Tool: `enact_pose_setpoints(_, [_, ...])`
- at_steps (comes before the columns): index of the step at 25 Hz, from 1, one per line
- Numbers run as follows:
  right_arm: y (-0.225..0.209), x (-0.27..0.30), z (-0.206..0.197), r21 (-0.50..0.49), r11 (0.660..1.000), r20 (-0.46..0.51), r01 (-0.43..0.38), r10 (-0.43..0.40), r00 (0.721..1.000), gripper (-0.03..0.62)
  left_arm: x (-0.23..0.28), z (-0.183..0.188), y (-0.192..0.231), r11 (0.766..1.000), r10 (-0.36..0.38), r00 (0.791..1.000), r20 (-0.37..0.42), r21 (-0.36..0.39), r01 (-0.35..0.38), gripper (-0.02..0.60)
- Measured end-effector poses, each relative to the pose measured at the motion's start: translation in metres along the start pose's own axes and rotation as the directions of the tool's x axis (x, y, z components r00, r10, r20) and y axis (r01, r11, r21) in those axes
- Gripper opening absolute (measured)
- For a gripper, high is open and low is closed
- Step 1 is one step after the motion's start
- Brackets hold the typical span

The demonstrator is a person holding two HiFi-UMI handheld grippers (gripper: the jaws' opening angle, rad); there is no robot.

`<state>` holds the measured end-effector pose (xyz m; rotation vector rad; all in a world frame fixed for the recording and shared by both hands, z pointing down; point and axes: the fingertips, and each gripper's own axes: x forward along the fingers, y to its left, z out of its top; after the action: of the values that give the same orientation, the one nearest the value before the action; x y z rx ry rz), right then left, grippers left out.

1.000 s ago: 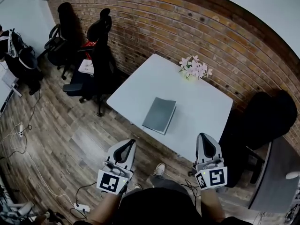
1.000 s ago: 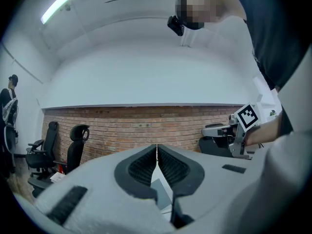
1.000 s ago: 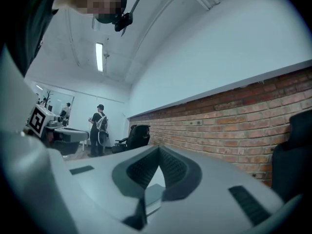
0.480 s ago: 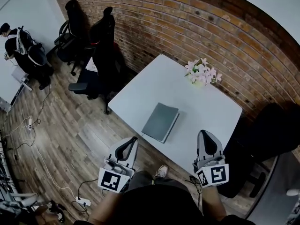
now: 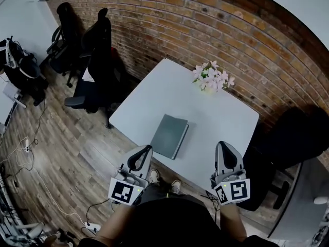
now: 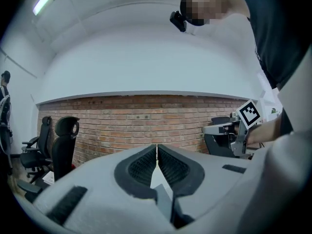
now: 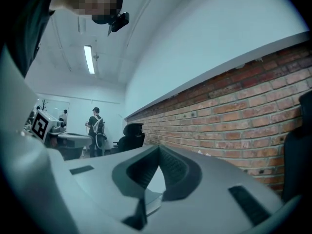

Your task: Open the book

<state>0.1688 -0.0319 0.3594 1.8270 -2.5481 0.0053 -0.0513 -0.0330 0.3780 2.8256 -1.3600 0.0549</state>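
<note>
grey book [image 5: 169, 136] closed, at white desk's [image 5: 221, 112] near edge | left gripper [image 5: 146, 151], right gripper [image 5: 222, 146] pressed together, empty | best: wedge under cover's free edge

Book [image 5: 169, 136]: slate grey-green cover, plain; pale page edge.
Table [image 5: 154, 94]: white, plain.
Flowers [image 5: 211, 77] at table's far edge: pink and white, green leaves.
Wall [image 5: 216, 30]: red-brown brick, pale mortar lines.
Floor [image 5: 56, 153]: grey-brown wood planks.
Chairs [image 5: 100, 42]: black.
Left claw [image 5: 148, 149], right claw [image 5: 222, 145]: white shells, black ribbed pads, black-and-white square markers.
</note>
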Motion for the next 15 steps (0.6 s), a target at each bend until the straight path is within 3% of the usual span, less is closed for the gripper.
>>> enact_pose_setpoints(6, [-0.010, 0.004, 0.007, -0.002, 0.998, -0.004, 0.059, -0.059, 0.998, 0.014, 0.023, -0.005, 0.005, 0.998, -0.062, 0.998, -0.030, 0.001, 0.063, 0.031])
enact_pose_setpoints(12, [-0.001, 0.012, -0.007, 0.007, 0.998, -0.044, 0.061, -0.060, 0.997, 0.014, 0.039, -0.054, 0.004, 0.993, -0.118, 0.984, -0.137, 0.006, 0.120, 0.031])
enact_pose_setpoints(15, [0.001, 0.016, -0.013, 0.006, 0.998, -0.063, 0.060, -0.059, 0.996, 0.014, 0.051, -0.083, 0.002, 0.986, -0.149, 0.972, -0.184, 0.043, 0.159, 0.032])
